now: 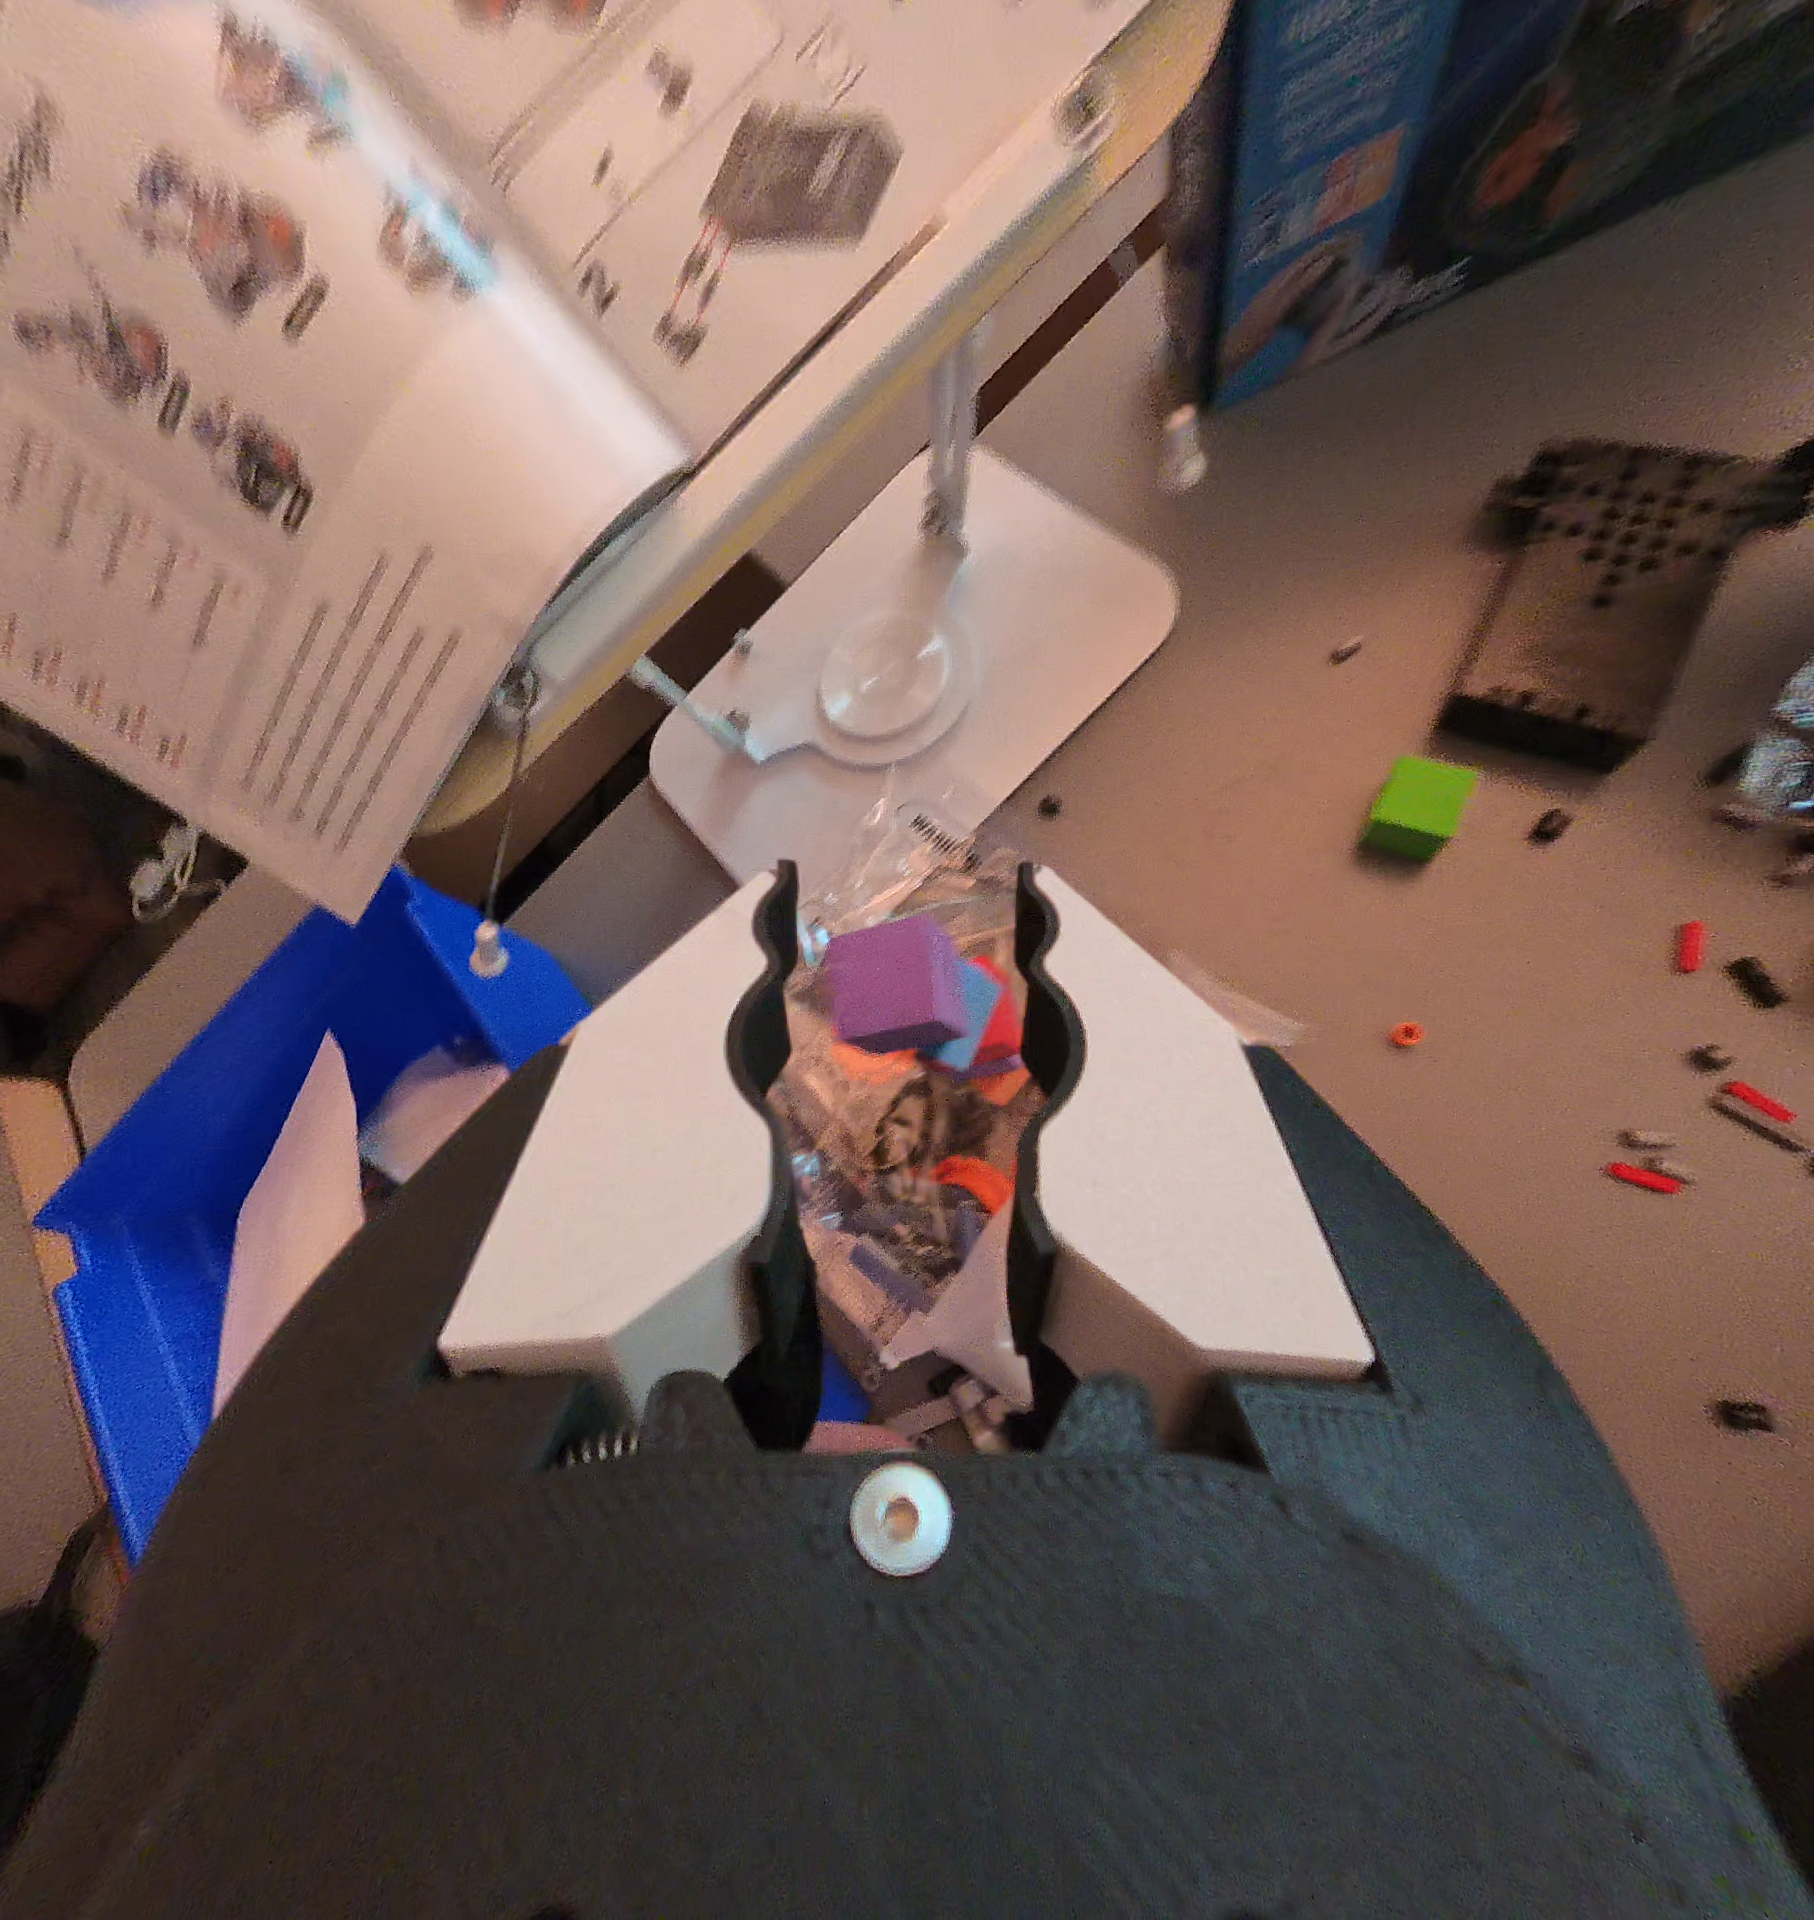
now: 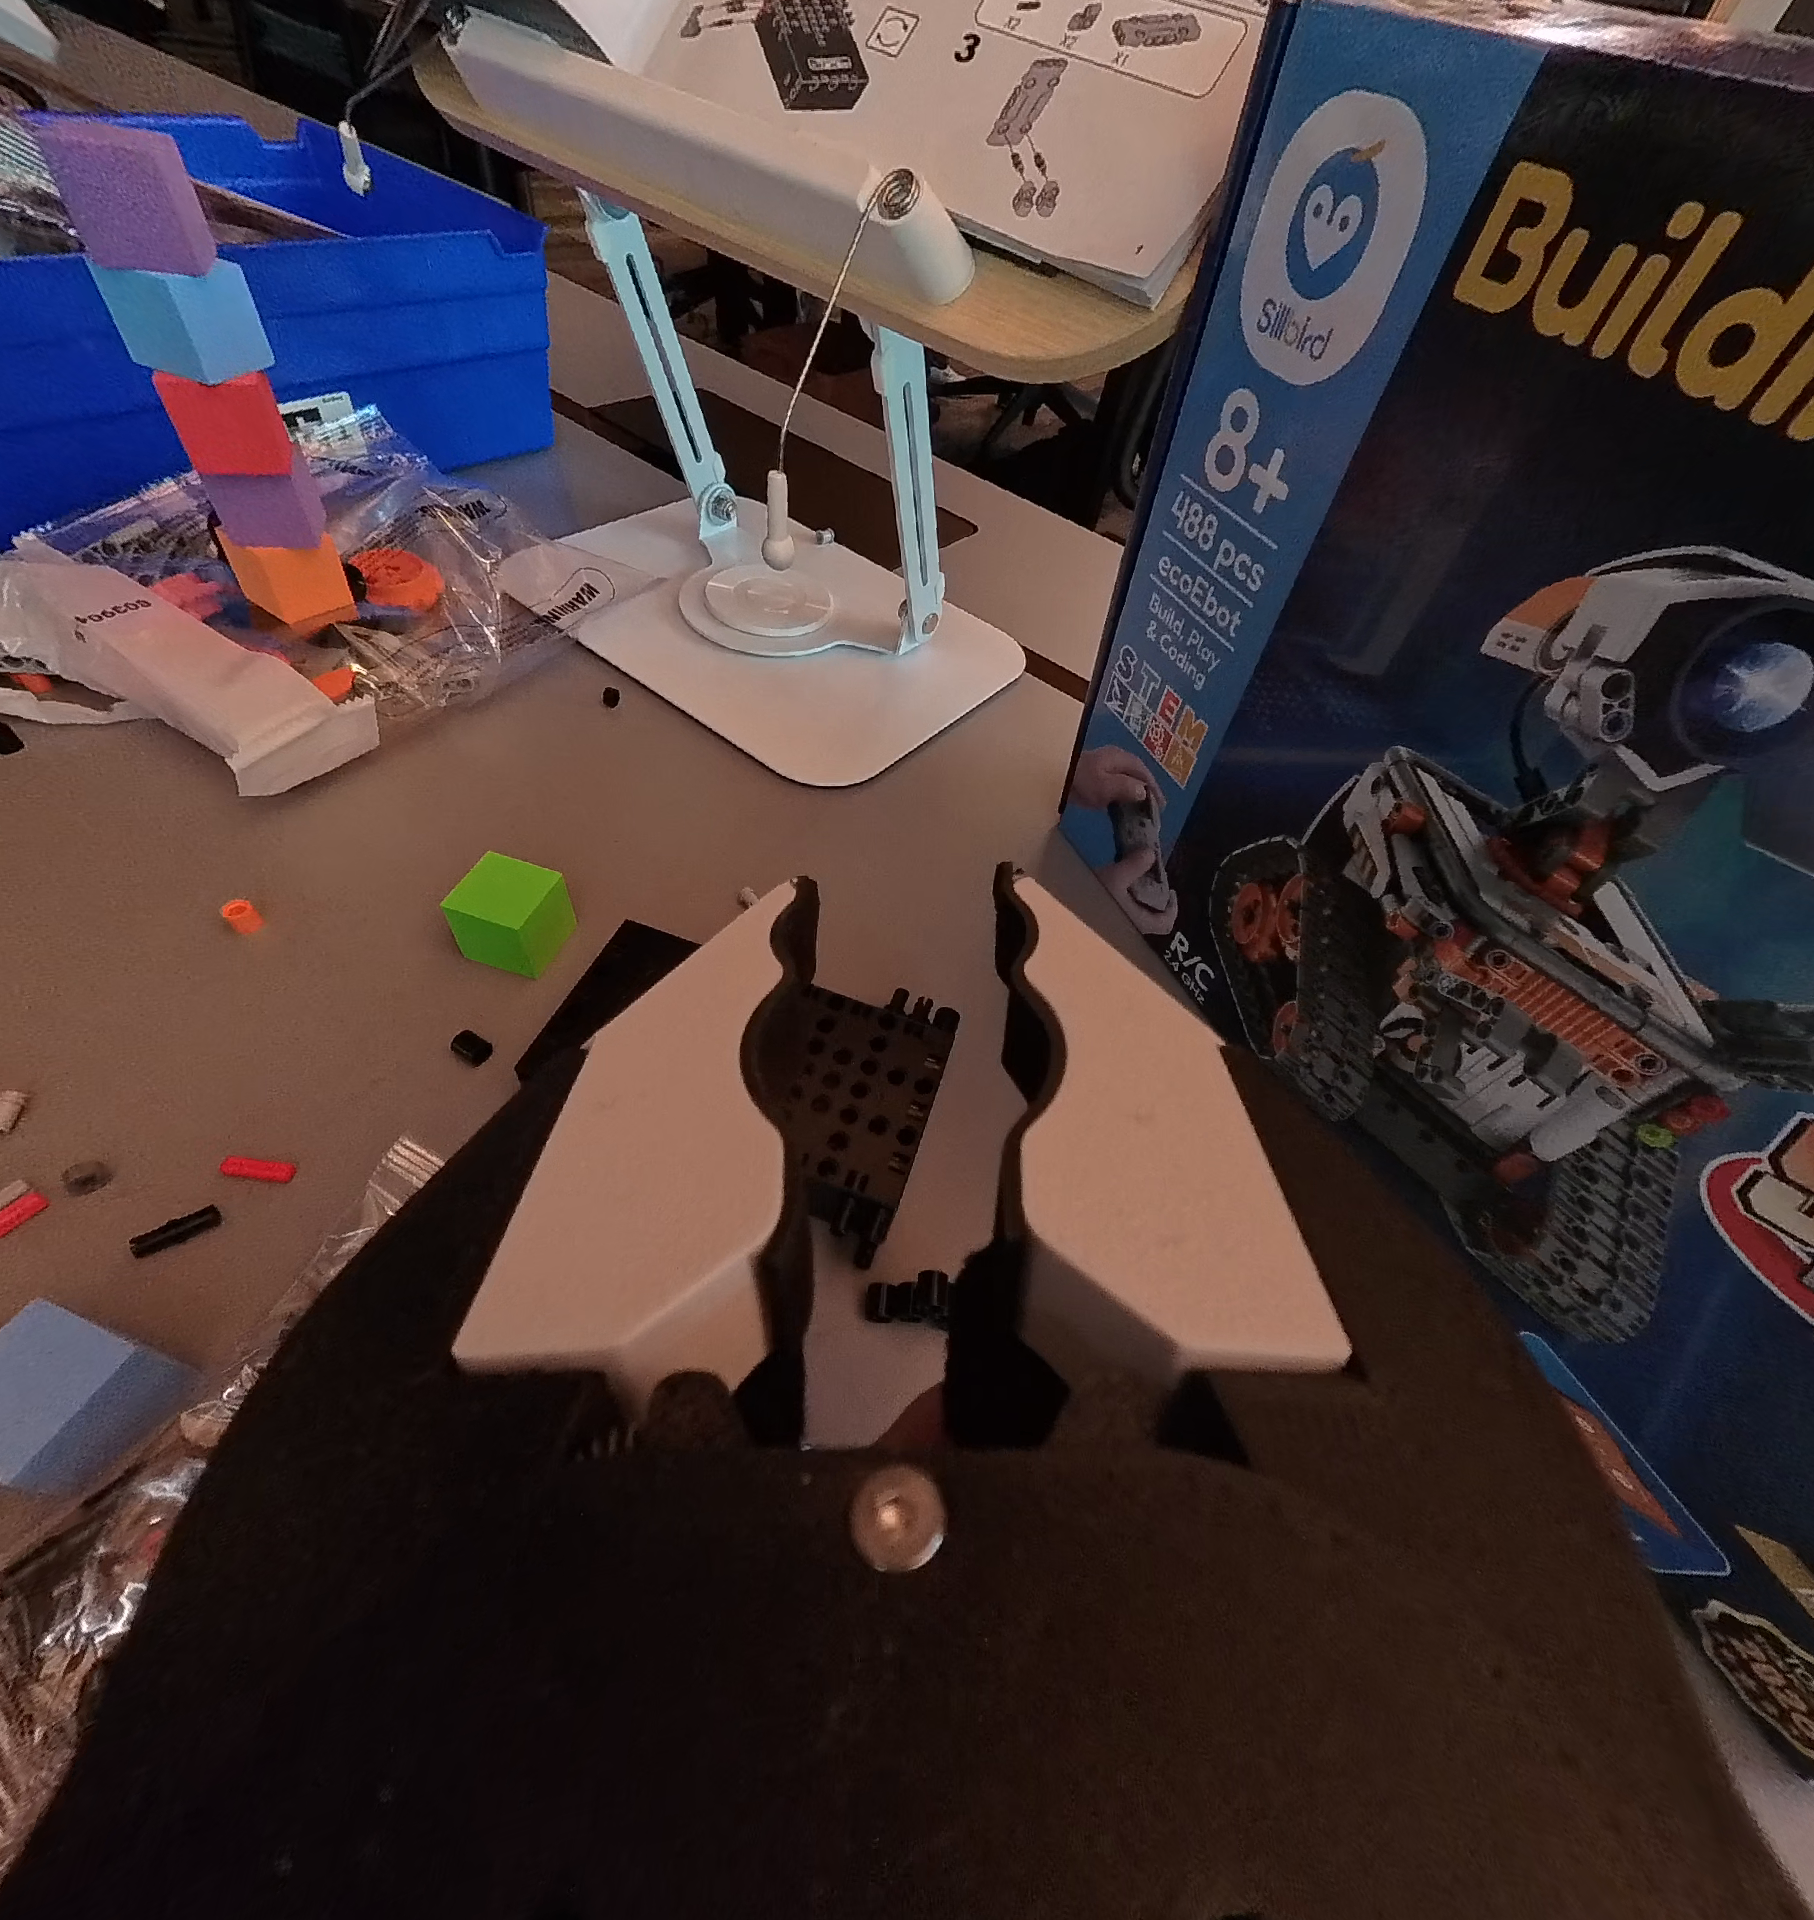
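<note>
A leaning stack of several foam cubes (image 2: 222, 416) stands on clear plastic bags of parts (image 2: 446, 561), with a purple cube (image 2: 124, 192) on top. In the left wrist view I look down on that purple cube (image 1: 887, 982). My left gripper (image 1: 903, 883) is open above the stack, and the cube shows in the gap without touching the fingers. My right gripper (image 2: 903, 894) is open and empty, just above a black perforated plate (image 2: 867, 1101) on the table. A small black connector (image 2: 908, 1299) lies beside the plate. The plate also shows in the left wrist view (image 1: 1609, 582).
A green cube (image 2: 508, 912) lies left of the right gripper and also shows in the left wrist view (image 1: 1420, 805). A light blue block (image 2: 51, 1392) sits front left. A blue bin (image 2: 363, 312), a white book stand (image 2: 809, 675) with a booklet (image 1: 259, 312), and a tall toy box (image 2: 1505, 727) ring the area. Small red and black pieces are scattered. About 30 cm separates my left fingertips from my right. My left tips are about 30 cm from the black perforated plate (image 2: 867, 1101), my right tips only 8 cm. Seen from the left wrist view (image 1: 1659, 489) as well. The small black connector (image 2: 908, 1299) sits 11 cm or so from the ends of my right fingers. Look for it in the left wrist view (image 1: 1806, 475) too.
</note>
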Available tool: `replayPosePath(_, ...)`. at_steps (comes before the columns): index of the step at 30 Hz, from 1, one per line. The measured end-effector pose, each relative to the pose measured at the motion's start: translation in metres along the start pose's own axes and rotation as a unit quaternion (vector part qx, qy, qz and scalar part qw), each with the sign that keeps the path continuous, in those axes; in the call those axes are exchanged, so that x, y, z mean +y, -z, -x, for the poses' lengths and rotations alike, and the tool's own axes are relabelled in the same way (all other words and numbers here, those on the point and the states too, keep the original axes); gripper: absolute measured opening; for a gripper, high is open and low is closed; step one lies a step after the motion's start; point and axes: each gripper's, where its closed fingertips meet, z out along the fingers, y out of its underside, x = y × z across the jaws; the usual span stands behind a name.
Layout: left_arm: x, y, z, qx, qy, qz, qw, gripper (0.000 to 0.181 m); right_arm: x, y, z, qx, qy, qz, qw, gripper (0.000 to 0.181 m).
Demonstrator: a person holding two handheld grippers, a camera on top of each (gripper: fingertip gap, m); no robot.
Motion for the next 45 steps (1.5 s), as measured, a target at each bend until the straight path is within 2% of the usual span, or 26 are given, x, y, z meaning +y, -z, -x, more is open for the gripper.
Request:
replayPosePath(4,-0.014,-0.001,-0.055,0.021,-0.069,-0.011,0.997,0.040,0.001,0.000,0.000,0.000,0.000,0.002,1.000,0.034)
replayPosePath(9,0.001,-0.050,-0.126,0.081,-0.109,0.014,0.991,0.042,0.002,0.000,0.001,0.000,0.002,0.003,1.000,0.033)
replayPosePath(14,0.029,-0.104,-0.167,0.112,-0.127,0.053,0.984,0.047,0.002,0.000,0.001,0.000,0.003,0.004,1.000,0.034)
replayPosePath(17,0.034,-0.122,-0.177,0.122,-0.118,0.059,0.984,0.046,0.002,-0.001,0.001,-0.001,0.003,0.005,1.000,0.034)
replayPosePath(19,0.041,-0.130,-0.180,0.124,-0.114,0.069,0.983,0.039,0.002,-0.001,0.000,-0.001,0.003,0.004,1.000,0.034)
replayPosePath(20,0.043,-0.133,-0.179,0.116,-0.116,0.070,0.984,0.029,0.001,-0.001,0.000,-0.001,0.003,0.003,1.000,0.034)
replayPosePath(23,0.040,-0.128,-0.177,0.101,-0.125,0.057,0.985,0.028,0.001,0.000,-0.001,0.000,0.001,0.002,1.000,0.034)
replayPosePath(27,0.017,-0.086,-0.153,0.064,-0.126,0.019,0.990,0.027,0.001,0.000,0.000,-0.001,0.001,0.002,1.000,0.034)
replayPosePath(31,-0.003,-0.031,-0.093,0.013,-0.094,-0.004,0.996,0.028,0.001,-0.001,0.001,-0.002,0.002,0.002,1.000,0.034)
replayPosePath(34,-0.006,-0.001,-0.041,-0.018,-0.043,-0.009,0.999,0.028,0.001,-0.001,0.001,-0.002,0.001,0.003,1.000,0.034)
replayPosePath(36,-0.004,0.013,-0.020,-0.021,-0.022,-0.003,1.000,0.028,0.002,-0.001,0.001,-0.002,0.001,0.003,1.000,0.034)
replayPosePath(39,-0.002,0.022,0.000,-0.023,-0.004,-0.003,1.000,0.028,0.003,-0.002,0.002,-0.003,0.002,0.006,1.000,0.034)
replayPosePath(45,0.013,0.012,0.013,-0.019,0.010,0.025,0.999,0.028,0.004,-0.002,0.002,-0.003,0.003,0.008,1.000,0.033)
